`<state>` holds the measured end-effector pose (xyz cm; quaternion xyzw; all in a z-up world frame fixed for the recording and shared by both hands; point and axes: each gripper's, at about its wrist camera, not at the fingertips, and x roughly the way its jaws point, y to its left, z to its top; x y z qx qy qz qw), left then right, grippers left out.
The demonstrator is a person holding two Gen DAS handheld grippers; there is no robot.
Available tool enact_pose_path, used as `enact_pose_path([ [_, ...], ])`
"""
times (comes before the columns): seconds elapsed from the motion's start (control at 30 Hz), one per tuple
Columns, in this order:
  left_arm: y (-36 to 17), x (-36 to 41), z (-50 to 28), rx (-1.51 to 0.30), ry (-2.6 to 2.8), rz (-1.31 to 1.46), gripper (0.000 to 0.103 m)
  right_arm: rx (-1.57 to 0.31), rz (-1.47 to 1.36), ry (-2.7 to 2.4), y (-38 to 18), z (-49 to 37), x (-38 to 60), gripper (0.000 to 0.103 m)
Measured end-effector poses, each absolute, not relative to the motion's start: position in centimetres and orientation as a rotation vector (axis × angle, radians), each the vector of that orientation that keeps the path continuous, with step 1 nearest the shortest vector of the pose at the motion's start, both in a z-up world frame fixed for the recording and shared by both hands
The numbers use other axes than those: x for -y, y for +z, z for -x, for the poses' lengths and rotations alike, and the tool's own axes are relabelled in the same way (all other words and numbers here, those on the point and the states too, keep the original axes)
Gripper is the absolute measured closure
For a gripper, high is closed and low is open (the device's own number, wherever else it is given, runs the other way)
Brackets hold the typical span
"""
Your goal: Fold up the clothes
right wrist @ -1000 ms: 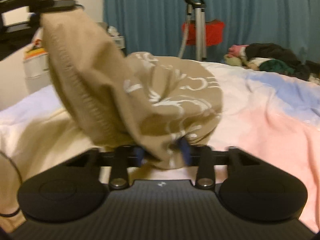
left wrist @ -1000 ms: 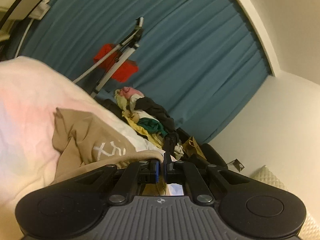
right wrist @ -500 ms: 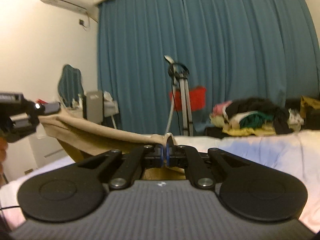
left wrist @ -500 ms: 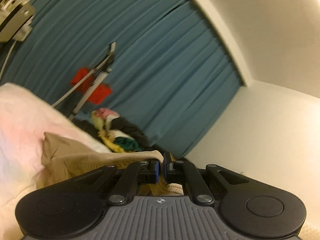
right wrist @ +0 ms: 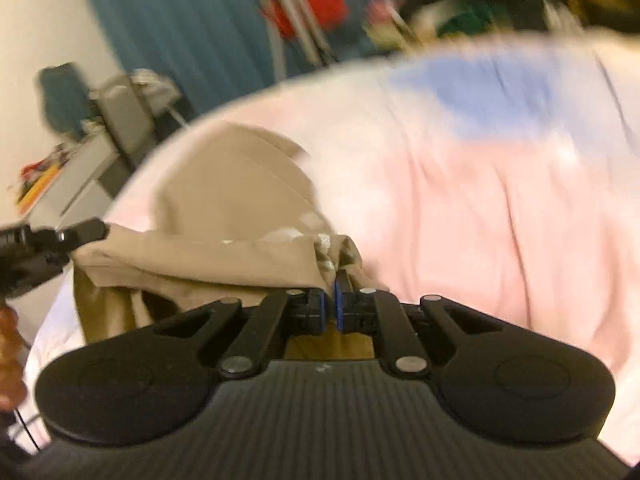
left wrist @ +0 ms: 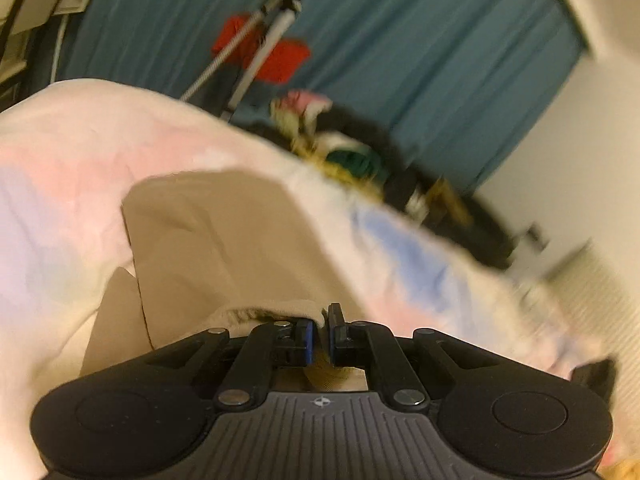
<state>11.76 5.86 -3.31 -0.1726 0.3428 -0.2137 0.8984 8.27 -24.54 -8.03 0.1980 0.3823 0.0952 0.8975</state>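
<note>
A tan garment (left wrist: 224,232) lies spread on the pastel bedspread (left wrist: 72,168), its near edge lifted. My left gripper (left wrist: 320,330) is shut on that edge of the tan garment. In the right wrist view the same tan garment (right wrist: 224,184) stretches from the left gripper's tip (right wrist: 76,236) at the far left across to my right gripper (right wrist: 331,300), which is shut on another part of the edge. White print shows on the bunched cloth near the right gripper. Both views are blurred by motion.
A heap of mixed clothes (left wrist: 352,156) sits past the bed's far edge. A tripod with red parts (left wrist: 264,48) stands before the blue curtain (left wrist: 420,40). A grey desk with clutter (right wrist: 100,148) is left of the bed. A hand (right wrist: 8,344) shows at the left edge.
Both grippers have swung down from pointing at the curtain toward the bed. The tan garment, held taut in the air before, now lies mostly flat on the bedspread.
</note>
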Motion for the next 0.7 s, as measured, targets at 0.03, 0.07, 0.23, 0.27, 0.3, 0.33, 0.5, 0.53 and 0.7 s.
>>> enact_pose_path([
  [0.03, -3.8, -5.2, -12.3, -0.712, -0.443, 0.313, 0.090, -0.801, -0.437, 0.193, -8.3, -8.4, 24.9, 0.083],
  [0.07, -4.0, -4.7, -12.6, -0.709, -0.450, 0.282, 0.087, -0.800, -0.454, 0.191, -8.2, -8.2, 25.3, 0.066],
  [0.23, -3.1, -4.9, -13.3, -0.679, -0.501, 0.291, 0.059, -0.736, -0.469, 0.131, -6.3, -5.2, 26.8, 0.023],
  [0.27, -2.6, -5.1, -13.2, -0.671, -0.507, 0.301, 0.056, -0.719, -0.470, 0.114, -5.9, -4.6, 27.0, 0.023],
  [0.3, -2.0, -5.4, -12.7, -0.658, -0.510, 0.296, 0.051, -0.702, -0.470, 0.096, -5.5, -4.0, 27.2, 0.023],
  [0.33, -1.4, -5.7, -12.2, -0.644, -0.513, 0.287, 0.046, -0.688, -0.448, 0.095, -5.1, -3.9, 27.2, 0.022],
  [0.5, 0.5, -6.6, -10.4, -0.605, -0.510, 0.253, 0.026, -0.660, -0.282, 0.175, -4.2, -4.2, 24.8, 0.024],
  [0.53, 0.6, -6.6, -10.3, -0.598, -0.504, 0.234, 0.026, -0.673, -0.252, 0.200, -4.5, -4.2, 24.0, 0.024],
  [0.7, 0.9, -6.5, -9.4, -0.559, -0.478, 0.141, 0.025, -0.732, -0.174, 0.228, -6.3, -4.4, 21.5, 0.031],
])
